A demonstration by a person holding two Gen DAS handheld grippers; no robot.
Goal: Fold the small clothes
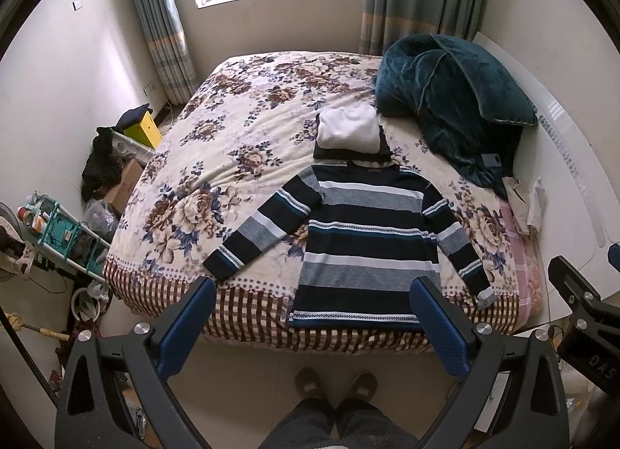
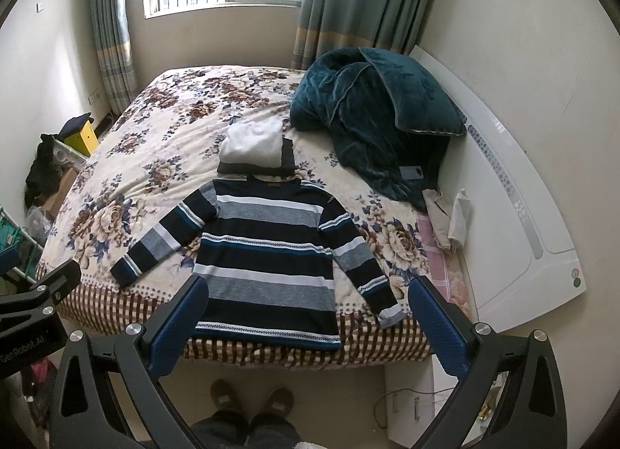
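Note:
A striped navy, grey and white sweater lies flat, sleeves spread, at the near edge of the flowered bed; it also shows in the right wrist view. Behind its collar is a stack of folded clothes, white on dark. My left gripper is open and empty, held above the floor in front of the hem. My right gripper is open and empty too, held above the bed's near edge by the right sleeve.
A dark teal blanket heap lies at the bed's far right by the white headboard. Boxes, a dark garment and a rack crowd the floor left of the bed. The person's slippered feet stand before the bed.

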